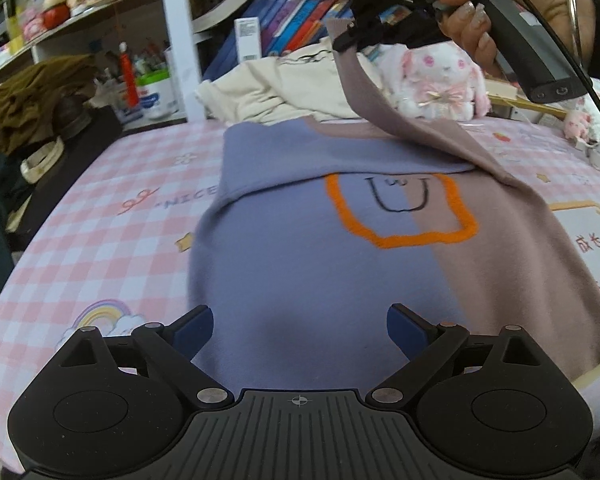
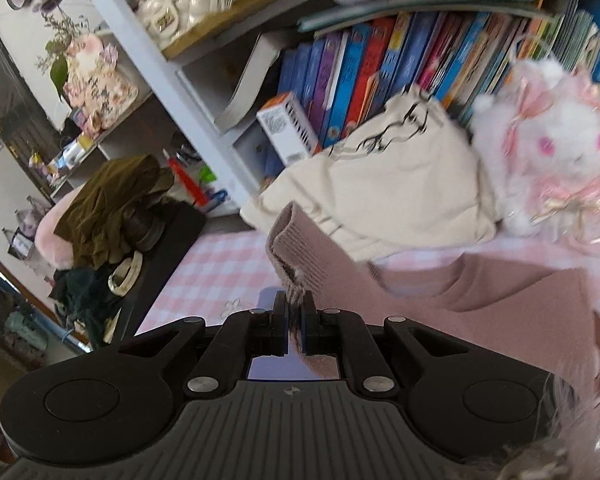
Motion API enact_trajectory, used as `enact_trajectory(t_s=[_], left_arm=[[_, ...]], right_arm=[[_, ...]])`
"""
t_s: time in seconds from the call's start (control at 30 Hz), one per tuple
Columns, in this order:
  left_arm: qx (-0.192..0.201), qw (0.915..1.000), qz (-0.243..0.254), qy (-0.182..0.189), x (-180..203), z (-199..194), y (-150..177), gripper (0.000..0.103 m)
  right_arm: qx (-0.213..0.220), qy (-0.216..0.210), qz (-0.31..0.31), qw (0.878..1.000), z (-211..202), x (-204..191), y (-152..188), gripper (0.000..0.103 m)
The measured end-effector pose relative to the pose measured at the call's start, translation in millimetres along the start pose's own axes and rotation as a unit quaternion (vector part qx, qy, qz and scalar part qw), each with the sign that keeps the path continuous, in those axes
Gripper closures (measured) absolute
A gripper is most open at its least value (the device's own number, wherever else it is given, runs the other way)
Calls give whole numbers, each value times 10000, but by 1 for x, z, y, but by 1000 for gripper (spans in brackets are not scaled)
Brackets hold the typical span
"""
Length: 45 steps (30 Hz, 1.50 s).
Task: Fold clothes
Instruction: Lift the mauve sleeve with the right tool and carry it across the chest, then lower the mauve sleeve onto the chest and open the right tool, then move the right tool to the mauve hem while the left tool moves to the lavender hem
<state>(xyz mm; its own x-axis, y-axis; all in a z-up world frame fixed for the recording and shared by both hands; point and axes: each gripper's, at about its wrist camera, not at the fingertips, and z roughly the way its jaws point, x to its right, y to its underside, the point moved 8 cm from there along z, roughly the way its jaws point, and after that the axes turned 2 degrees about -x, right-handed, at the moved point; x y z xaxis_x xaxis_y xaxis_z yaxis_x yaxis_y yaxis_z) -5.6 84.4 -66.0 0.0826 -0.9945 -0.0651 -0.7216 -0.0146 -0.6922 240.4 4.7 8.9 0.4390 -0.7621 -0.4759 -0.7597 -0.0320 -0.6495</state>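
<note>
On the bed (image 1: 100,220), the right gripper (image 2: 294,312) is pinching the mauve sleeve (image 1: 364,92); the left gripper (image 1: 300,332) is hovering released. Next probably laying it across the sweater (image 1: 300,272).

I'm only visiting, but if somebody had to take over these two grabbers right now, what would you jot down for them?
Left gripper: open, empty, hovering over the sweater's near hem.
Right gripper: shut on the mauve sleeve cuff, lifted above the sweater.
Sweater lies flat on the pink checked sheet; the blue sleeve is already folded across the chest.
Left: lay the mauve sleeve across, then fold the body.
</note>
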Motion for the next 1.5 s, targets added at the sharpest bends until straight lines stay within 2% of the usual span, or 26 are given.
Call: enact_trajectory(t_s=[0.37,0.5,0.57,0.6,0.87,1.2,1.5], left_arm=[[-51,10000,10,-7,-6,-1,4,7],[-7,10000,68,20,-4,-2,2,7],[24,10000,86,43,-3,-2,1,7],[30,9999,89,55,-2,-2,0,7],[76,9997,133,168,3,-2,-4,7],[199,9991,184,330,7,-3,-12,3],[287,9978,373,457,5,0,-20,3]], right_arm=[[-308,7,128,9994,23,1,14,95],[-422,-168,251,9987,23,-1,16,86],[-435,-244,295,9983,19,-2,16,70],[-435,-275,311,9982,17,-2,16,69],[-455,-232,227,9984,-4,0,21,68],[-371,38,292,9989,-41,16,48,66],[-183,606,210,9978,-95,43,91,64]])
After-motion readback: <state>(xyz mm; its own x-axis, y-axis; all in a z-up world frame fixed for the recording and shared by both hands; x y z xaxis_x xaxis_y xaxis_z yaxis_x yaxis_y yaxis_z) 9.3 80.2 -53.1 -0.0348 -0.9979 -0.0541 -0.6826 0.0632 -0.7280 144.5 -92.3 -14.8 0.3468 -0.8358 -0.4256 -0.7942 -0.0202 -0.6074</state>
